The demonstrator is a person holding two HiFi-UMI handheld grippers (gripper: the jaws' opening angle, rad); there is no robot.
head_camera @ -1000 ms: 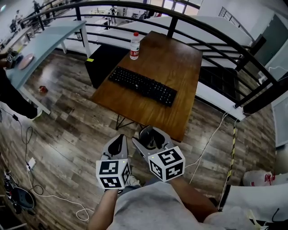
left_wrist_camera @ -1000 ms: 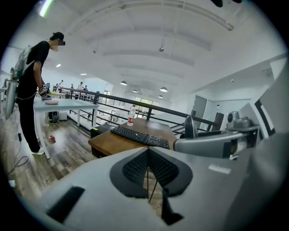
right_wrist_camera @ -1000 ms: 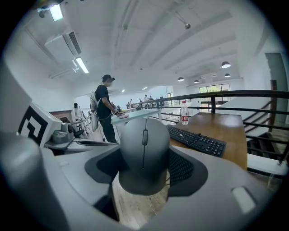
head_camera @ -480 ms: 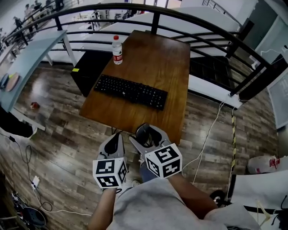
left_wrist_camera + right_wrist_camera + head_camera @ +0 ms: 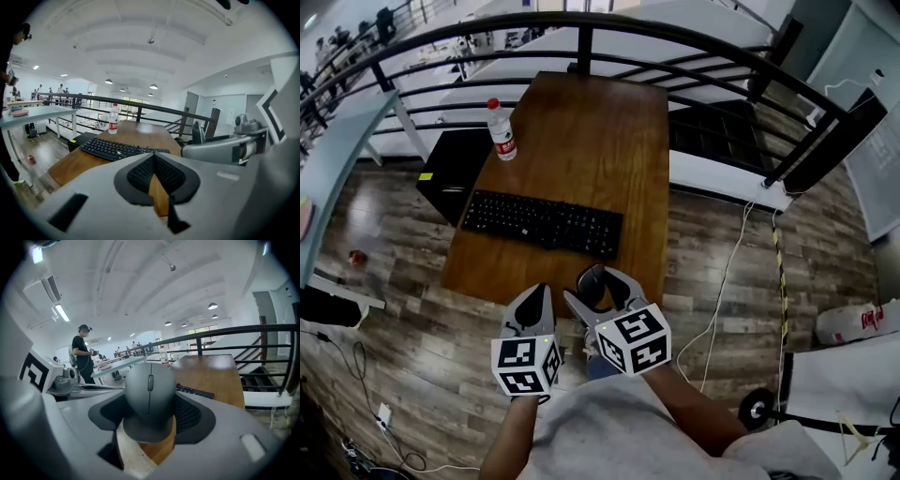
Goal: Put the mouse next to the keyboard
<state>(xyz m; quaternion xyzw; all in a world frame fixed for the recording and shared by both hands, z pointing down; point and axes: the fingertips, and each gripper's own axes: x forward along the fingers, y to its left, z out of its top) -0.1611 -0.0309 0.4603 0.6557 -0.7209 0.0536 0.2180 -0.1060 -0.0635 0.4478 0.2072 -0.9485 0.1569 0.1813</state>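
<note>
Head view steeply down over table (image 5: 581, 141); gripper views low, near its edge, facing across; all share keyboard (image 5: 542, 223).

grey mouse (image 5: 149, 401), black keyboard (image 5: 542, 223), brown table (image 5: 591, 131)

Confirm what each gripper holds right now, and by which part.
The right gripper holds the grey mouse, with its jaws clamped on the mouse's two sides. The left gripper is shut with nothing between its jaws.
</note>
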